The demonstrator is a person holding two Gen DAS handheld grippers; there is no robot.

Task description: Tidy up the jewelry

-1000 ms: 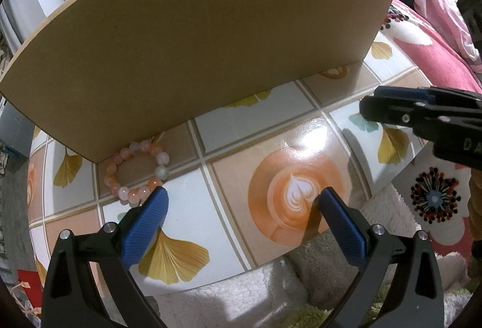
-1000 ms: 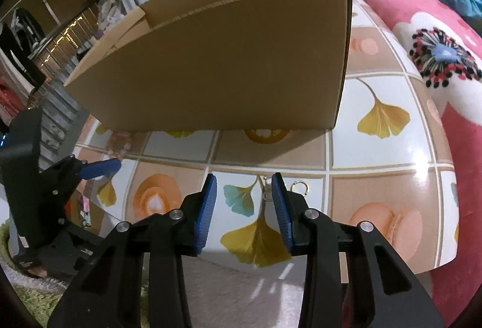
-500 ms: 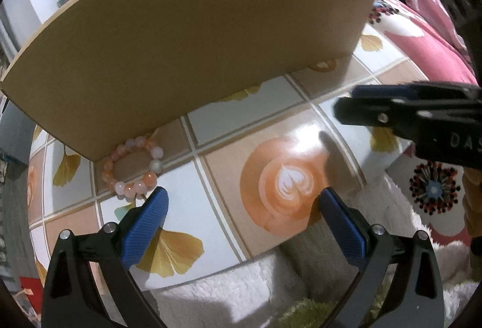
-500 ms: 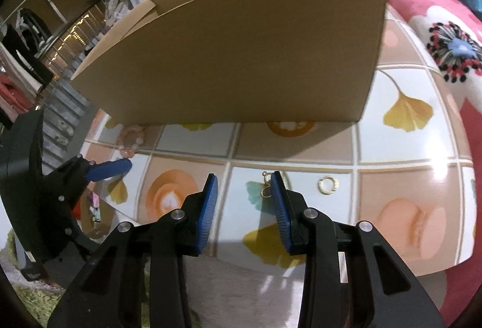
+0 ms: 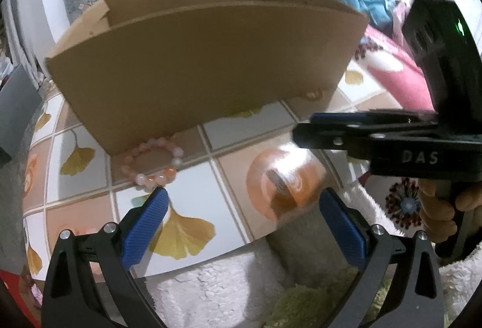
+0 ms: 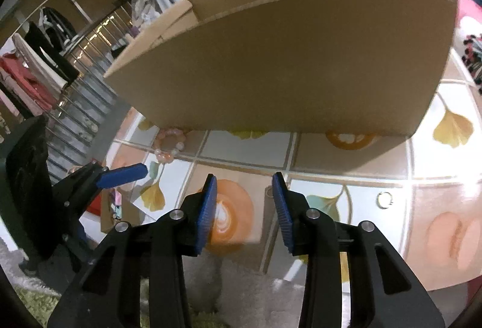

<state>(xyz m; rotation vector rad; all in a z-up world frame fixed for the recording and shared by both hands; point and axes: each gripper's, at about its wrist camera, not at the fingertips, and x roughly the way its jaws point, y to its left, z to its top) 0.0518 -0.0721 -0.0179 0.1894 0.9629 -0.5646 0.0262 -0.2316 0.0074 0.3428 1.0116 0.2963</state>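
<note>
Left gripper raised, bracelet just ahead

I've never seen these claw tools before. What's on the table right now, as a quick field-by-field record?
Surface: tiled-pattern table
Container: open cardboard box, standing on the table
Bracelet: pink bead bracelet, lying against the box's near wall
Ring: small gold ring, lying apart on the table
Left claw: open wide, nothing between its pads
Right claw: opening, nothing gripped
</note>
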